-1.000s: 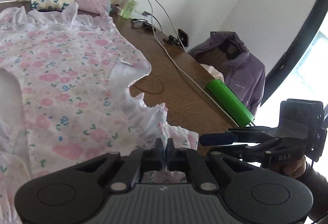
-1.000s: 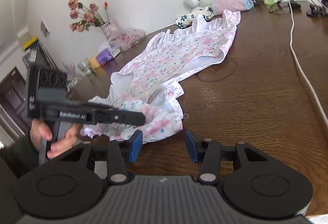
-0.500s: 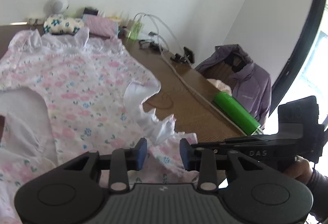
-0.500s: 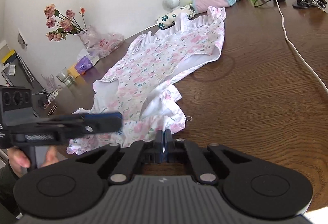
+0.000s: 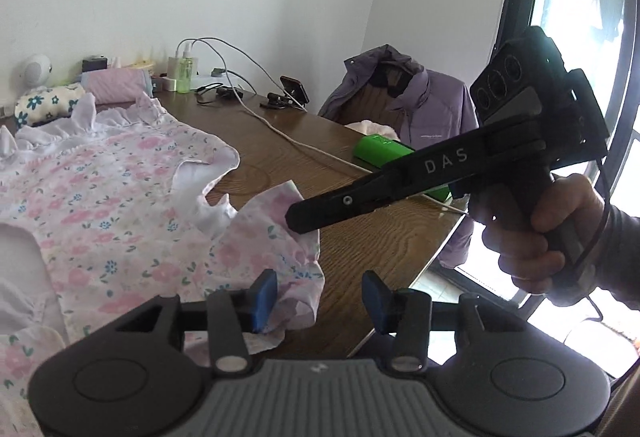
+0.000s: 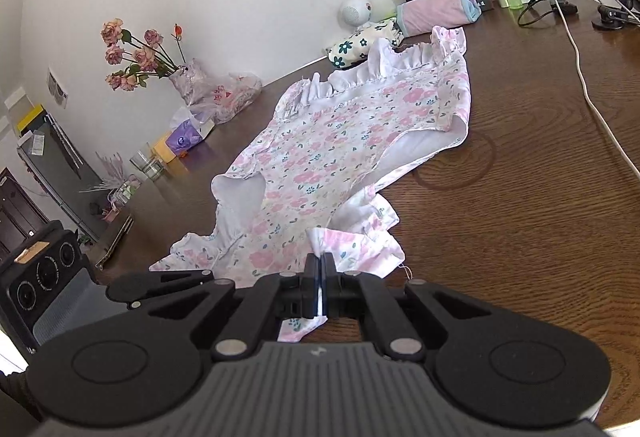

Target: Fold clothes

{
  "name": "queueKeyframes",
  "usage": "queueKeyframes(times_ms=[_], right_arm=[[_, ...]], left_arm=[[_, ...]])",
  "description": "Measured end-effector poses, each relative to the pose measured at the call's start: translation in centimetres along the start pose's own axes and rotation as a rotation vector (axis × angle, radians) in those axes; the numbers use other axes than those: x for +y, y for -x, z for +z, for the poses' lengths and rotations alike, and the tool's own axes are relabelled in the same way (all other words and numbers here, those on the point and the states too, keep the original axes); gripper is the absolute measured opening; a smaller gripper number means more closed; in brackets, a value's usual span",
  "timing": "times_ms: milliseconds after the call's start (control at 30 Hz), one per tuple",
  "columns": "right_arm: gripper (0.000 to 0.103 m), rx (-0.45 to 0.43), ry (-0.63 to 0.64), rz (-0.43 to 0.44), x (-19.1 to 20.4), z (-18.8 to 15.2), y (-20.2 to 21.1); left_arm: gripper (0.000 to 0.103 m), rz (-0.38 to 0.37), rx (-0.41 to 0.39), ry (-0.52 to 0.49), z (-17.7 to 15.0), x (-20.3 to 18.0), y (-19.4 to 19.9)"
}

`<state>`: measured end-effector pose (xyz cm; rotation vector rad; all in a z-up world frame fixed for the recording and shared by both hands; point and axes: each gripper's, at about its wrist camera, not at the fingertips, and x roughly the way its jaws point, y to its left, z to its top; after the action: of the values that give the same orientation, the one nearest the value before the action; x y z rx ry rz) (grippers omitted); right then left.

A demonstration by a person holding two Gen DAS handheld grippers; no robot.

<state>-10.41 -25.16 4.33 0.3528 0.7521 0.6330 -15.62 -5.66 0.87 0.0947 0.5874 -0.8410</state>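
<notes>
A pink floral garment [image 6: 328, 157] with white ruffles lies stretched out on the brown wooden table [image 6: 520, 217]. My right gripper [image 6: 319, 269] is shut on a fold of its near corner. In the left wrist view that corner of the garment [image 5: 120, 205] is lifted slightly by the right gripper [image 5: 296, 215], which a hand [image 5: 552, 233] holds. My left gripper [image 5: 320, 299] is open above the garment's near edge, its left blue pad over the cloth and nothing between the pads. Its body shows low on the left in the right wrist view.
A white cable [image 6: 592, 105] runs across the right of the table. A green cylinder [image 5: 384, 151] lies at the table's edge by a purple jacket [image 5: 420, 105] on a chair. Folded cloths [image 6: 436, 11], a vase of flowers [image 6: 188, 81] and a glass [image 6: 144, 161] stand along the back.
The left gripper, shut on the garment's edge a second ago, has let go and opened wide. The right gripper, then open, has shut on the near corner and raised it a little.
</notes>
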Motion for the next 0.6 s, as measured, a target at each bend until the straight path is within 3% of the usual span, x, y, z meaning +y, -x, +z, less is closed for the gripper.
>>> queueKeyframes(times_ms=[100,133,167,267,300,367,400,433,533,600], right_arm=[[0.001,0.007,0.002,0.003,0.1,0.2,-0.1],[0.001,0.01,0.003,0.004,0.1,0.2,-0.2],[0.001,0.012,0.004,0.005,0.2,0.3,-0.2],[0.004,0.005,0.071,-0.006,0.3,0.1,0.5],[0.008,-0.016,0.155,-0.018,0.8,0.1,1.1],[0.03,-0.038,0.438,-0.012,2.8,-0.3,2.4],[0.052,-0.009,0.596,-0.008,3.5,-0.7,2.2],[0.056,0.021,0.755,-0.003,4.3,-1.2,2.1],[0.052,0.112,1.217,0.011,6.5,-2.5,1.7],[0.046,0.169,1.315,0.039,6.3,-2.6,0.6]], left_arm=[[0.03,0.052,0.03,-0.036,0.1,0.0,-0.5],[0.016,0.072,0.041,-0.028,0.2,0.2,-0.7],[0.01,0.081,0.047,-0.006,0.2,0.7,-0.7],[0.01,0.036,0.056,0.056,0.4,2.1,-0.6],[0.01,0.02,0.061,0.077,0.5,2.5,-0.5],[0.01,-0.016,0.073,0.129,0.7,3.4,-0.4],[0.01,-0.035,0.081,0.147,0.8,3.8,-0.4],[0.01,-0.053,0.09,0.159,0.9,4.2,-0.4],[0.01,-0.09,0.118,0.173,1.4,5.1,-0.6],[0.009,-0.093,0.123,0.158,1.7,5.2,-0.5]])
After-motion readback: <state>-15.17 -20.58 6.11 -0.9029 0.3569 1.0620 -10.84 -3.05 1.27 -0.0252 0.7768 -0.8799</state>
